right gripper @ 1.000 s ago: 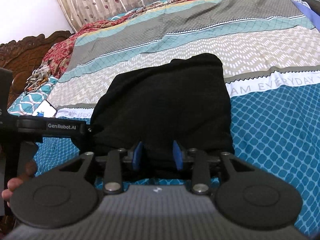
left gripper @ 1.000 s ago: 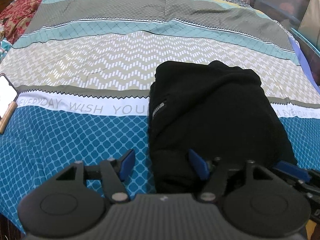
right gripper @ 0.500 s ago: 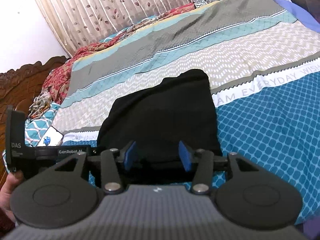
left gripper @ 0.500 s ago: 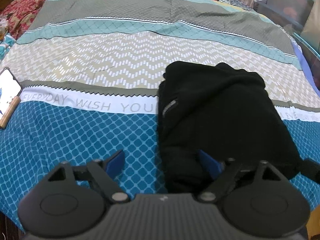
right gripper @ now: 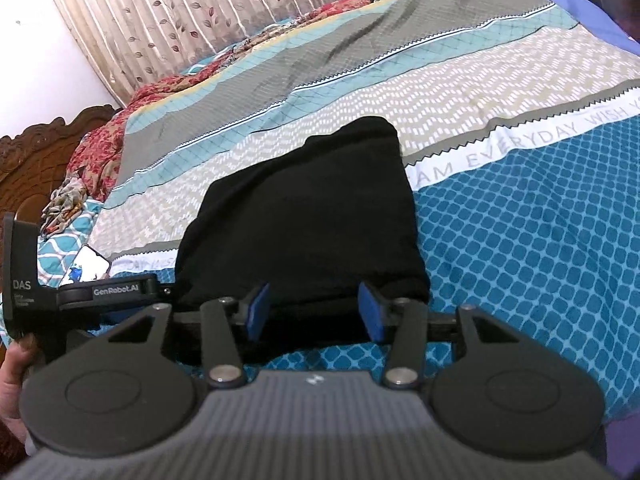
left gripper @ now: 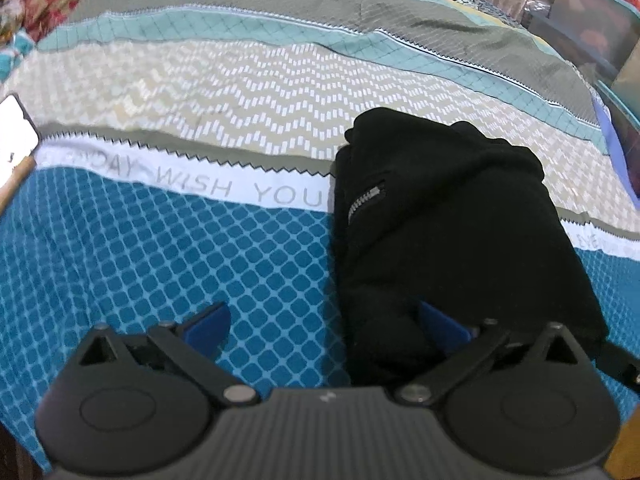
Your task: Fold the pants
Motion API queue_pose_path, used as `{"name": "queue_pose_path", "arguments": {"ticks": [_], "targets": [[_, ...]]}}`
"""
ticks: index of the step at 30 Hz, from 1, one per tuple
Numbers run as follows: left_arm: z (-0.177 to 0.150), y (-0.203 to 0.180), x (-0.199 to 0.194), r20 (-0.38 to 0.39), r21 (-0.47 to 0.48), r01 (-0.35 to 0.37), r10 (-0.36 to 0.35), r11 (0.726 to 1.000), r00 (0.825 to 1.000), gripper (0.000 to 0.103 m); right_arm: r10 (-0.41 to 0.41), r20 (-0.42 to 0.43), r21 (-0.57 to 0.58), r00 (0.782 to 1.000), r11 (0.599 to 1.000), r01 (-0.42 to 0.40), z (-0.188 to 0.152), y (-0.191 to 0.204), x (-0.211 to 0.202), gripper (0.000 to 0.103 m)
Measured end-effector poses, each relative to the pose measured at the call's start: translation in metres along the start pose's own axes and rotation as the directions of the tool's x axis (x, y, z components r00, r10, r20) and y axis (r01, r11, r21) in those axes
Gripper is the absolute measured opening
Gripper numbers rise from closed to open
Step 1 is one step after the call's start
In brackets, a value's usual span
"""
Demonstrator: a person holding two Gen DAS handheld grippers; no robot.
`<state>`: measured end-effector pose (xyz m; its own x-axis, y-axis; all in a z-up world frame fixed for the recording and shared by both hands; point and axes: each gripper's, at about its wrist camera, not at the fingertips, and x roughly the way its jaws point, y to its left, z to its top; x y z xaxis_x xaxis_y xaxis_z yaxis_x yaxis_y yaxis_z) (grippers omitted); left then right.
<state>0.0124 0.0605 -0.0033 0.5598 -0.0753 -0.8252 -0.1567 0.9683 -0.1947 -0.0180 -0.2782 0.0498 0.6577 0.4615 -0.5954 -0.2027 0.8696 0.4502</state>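
A wide bed covered by a striped, patterned bedspread (left gripper: 168, 248) in teal, grey and beige carries everything. The black fabric pants (left gripper: 440, 232) lie near its front edge as a compact, layered rectangular bundle, a silver zipper (left gripper: 366, 200) showing on the left side. The folding looks essentially done; at most some tidying remains. The left gripper (left gripper: 324, 326) is spread wide around the bundle's near left corner, pinching nothing. The right gripper (right gripper: 314, 310) is likewise spread at the near edge, empty. A white-screened phone (right gripper: 86, 266) lies toward the bed's left edge.
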Motion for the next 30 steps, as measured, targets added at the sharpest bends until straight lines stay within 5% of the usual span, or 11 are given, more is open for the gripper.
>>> {"name": "queue_pose_path", "arguments": {"ticks": [10,16,24,30], "targets": [[0.0,0.009,0.001,-0.006,-0.021,0.046,-0.046,0.999,0.999,0.103,-0.066,0.04,0.061,0.997,0.996,0.064,0.008,-0.019,-0.006,0.052],[0.002,0.004,-0.027,0.081,0.07,0.027,-0.033,0.997,0.996,0.103,-0.094,0.04,0.113,0.995,0.99,0.089,0.011,-0.036,-0.009,0.052],[0.019,0.033,-0.035,0.06,-0.014,0.101,-0.1,0.995,0.993,0.103,-0.062,0.071,0.152,0.996,0.987,0.051,0.027,-0.058,-0.014,0.076],[0.041,0.039,-0.018,0.006,-0.05,0.196,-0.196,0.979,0.98,0.103,-0.001,0.046,0.211,0.999,0.977,-0.009,0.041,-0.081,-0.005,0.081]]}}
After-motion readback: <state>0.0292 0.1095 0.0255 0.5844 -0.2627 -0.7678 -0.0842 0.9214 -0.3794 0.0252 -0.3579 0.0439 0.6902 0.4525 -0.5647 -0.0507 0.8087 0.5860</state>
